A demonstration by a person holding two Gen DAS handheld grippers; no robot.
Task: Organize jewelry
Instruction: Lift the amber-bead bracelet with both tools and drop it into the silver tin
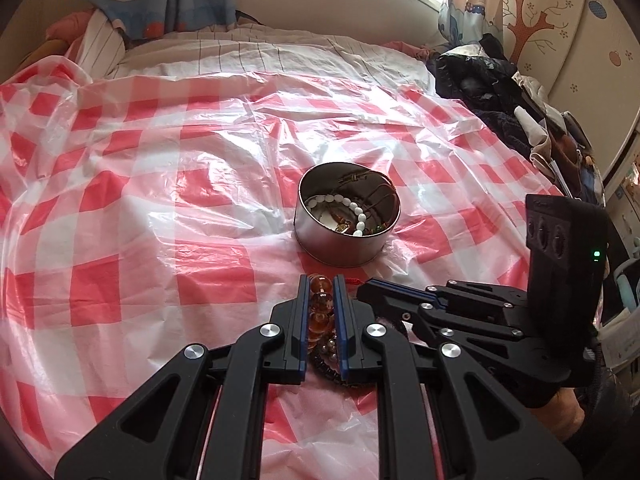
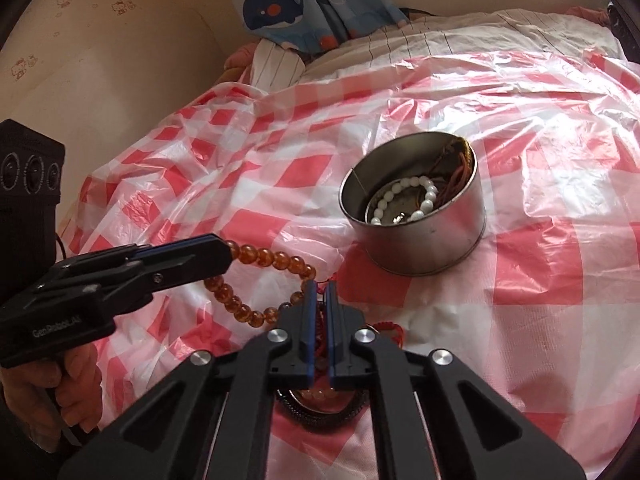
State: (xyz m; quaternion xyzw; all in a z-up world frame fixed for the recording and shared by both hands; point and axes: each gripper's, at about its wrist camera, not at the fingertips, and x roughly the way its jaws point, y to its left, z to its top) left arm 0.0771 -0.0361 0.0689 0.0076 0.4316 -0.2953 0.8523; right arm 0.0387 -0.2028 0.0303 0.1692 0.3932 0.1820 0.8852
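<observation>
A round metal tin [image 1: 347,216] [image 2: 416,204] sits on the red-and-white checked plastic sheet and holds a white bead bracelet [image 1: 352,206] [image 2: 404,200] and brown cords. My left gripper [image 1: 321,282] [image 2: 224,254] is shut on an amber bead bracelet [image 1: 320,308] [image 2: 264,280] lying just before the tin. My right gripper [image 2: 319,286] [image 1: 368,288] is shut on a red cord [image 2: 320,320] right beside the amber bracelet. A dark beaded bracelet [image 2: 320,412] lies under the right gripper.
The checked sheet [image 1: 160,200] covers a bed. A striped quilt [image 1: 240,52] and whale-print curtain [image 2: 288,4] lie at the far end. A pile of dark clothes [image 1: 500,92] lies at the right edge of the bed.
</observation>
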